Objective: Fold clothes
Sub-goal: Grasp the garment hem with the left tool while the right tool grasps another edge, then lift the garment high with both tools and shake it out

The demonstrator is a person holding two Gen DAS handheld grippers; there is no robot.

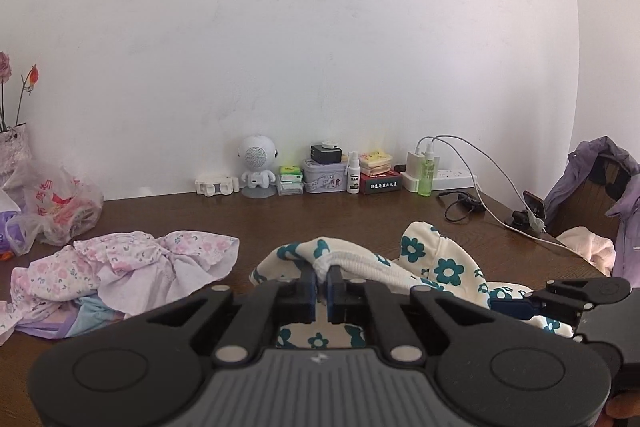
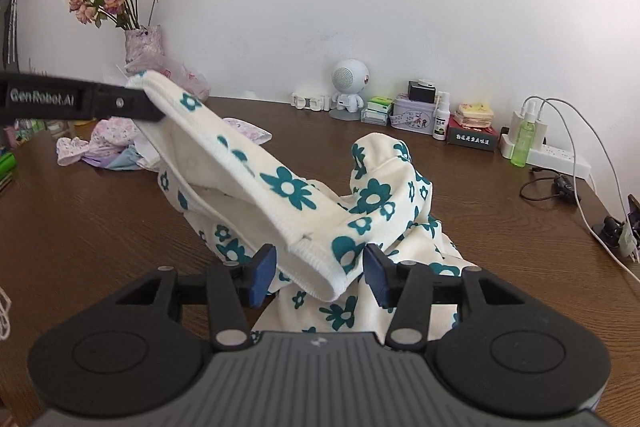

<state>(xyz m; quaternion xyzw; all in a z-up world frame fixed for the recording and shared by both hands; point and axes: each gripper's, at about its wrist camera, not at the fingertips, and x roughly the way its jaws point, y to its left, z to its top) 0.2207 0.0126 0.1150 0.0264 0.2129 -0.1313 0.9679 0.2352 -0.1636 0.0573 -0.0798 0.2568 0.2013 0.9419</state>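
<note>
"GenRobot.AI" reads in pale letters along the side of the left claw (image 2: 148, 103), which is pinched tight on the ribbed hem of the cream garment (image 2: 288, 195) printed with teal flowers. That hem stretches from the left claw down to the right claw (image 2: 320, 273), whose two blue pads stand spread apart with the hem's other end between them, not squeezed. The rest of the garment lies heaped on the brown table (image 2: 80, 227). Left of the garment is one pile of pink floral clothes (image 1: 120, 263). Behind it, along the wall, stand one white robot figure (image 1: 256, 167), two spray bottles and a dark box with unreadable white characters.
</note>
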